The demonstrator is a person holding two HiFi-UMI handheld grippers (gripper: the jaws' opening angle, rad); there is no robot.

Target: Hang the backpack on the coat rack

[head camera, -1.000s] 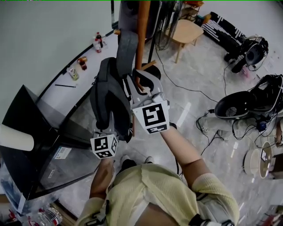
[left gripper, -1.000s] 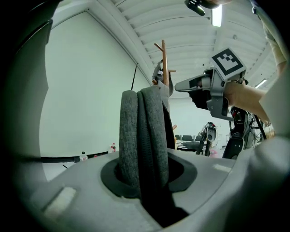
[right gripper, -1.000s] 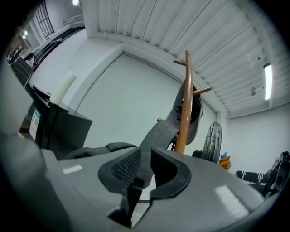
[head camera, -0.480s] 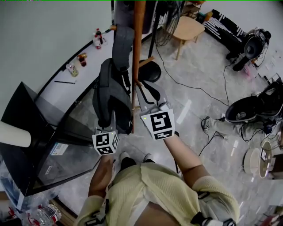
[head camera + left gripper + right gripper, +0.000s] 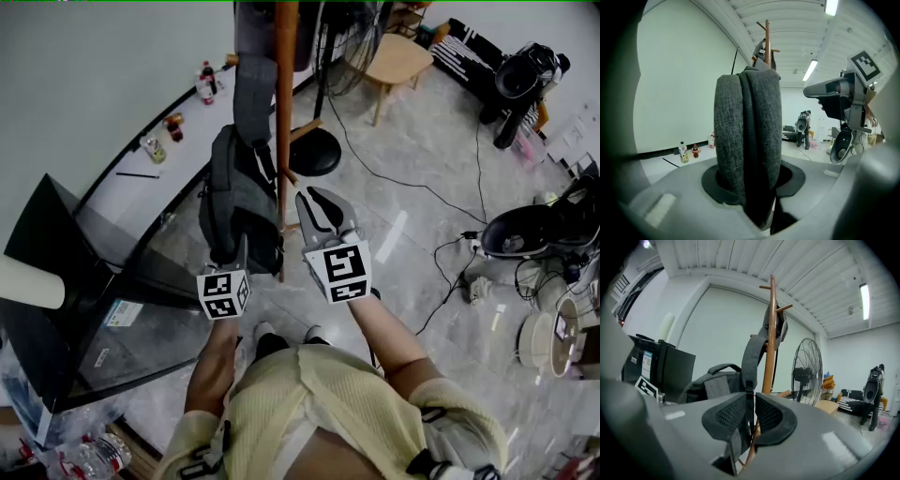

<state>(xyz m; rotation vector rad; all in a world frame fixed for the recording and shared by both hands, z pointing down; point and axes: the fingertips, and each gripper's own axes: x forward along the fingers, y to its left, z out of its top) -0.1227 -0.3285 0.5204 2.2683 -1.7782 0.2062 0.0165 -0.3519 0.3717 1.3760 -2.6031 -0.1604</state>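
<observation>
The backpack (image 5: 242, 202) hangs by its strap (image 5: 251, 94) on the coat rack (image 5: 284, 112), whose top is cut off in the head view. The left hand-held gripper (image 5: 749, 174) is opening, its pads touching the backpack. The right hand-held gripper (image 5: 750, 414) is almost closed. The strap lines up with its gap, but a grip is unclear.

Head view steeply down; gripper views close, roughly level; all share coat rack (image 5: 284, 112), backpack (image 5: 239, 202).
</observation>
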